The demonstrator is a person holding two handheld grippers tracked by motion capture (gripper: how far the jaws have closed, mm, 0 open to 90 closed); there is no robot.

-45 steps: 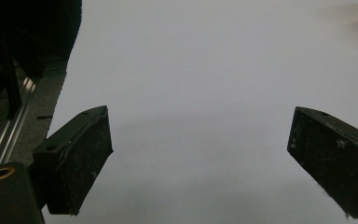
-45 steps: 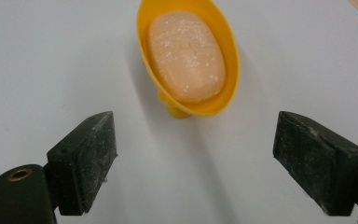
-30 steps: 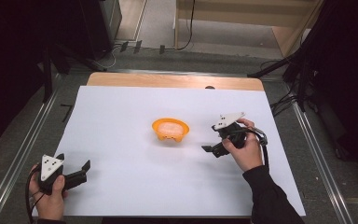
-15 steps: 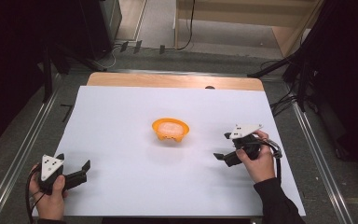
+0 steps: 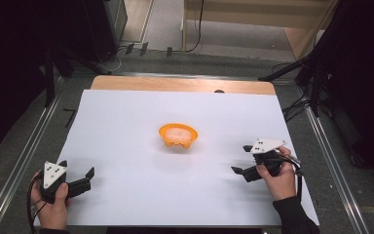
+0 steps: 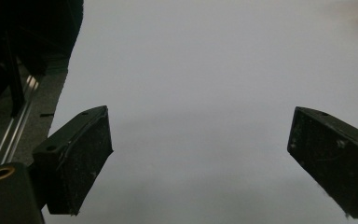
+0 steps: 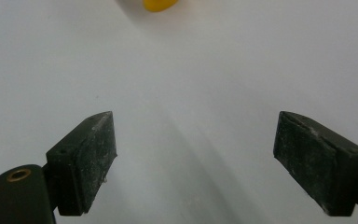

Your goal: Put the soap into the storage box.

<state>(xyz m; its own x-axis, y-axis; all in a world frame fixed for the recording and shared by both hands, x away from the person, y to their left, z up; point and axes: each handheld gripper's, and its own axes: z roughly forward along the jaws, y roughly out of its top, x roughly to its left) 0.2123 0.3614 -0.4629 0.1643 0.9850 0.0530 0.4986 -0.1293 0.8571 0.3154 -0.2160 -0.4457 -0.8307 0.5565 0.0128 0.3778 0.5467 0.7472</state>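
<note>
Both pairs of jaws stand wide apart with nothing between them: the right gripper (image 5: 243, 160) points left toward the orange bowl (image 5: 177, 135), well apart from it. The left gripper (image 5: 78, 171) rests near the table's (image 5: 126, 117) front left corner. The bowl sits upright mid-table, slightly wider left to right.

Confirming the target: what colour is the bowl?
Orange bowl, clearest in the high view.

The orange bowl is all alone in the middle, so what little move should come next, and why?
Probably the right gripper should ease forward toward the orange bowl. It is the nearer gripper, it is open with nothing between its fingers, and the bowl sits just ahead in the right gripper view, a stretch of white table away.
</note>
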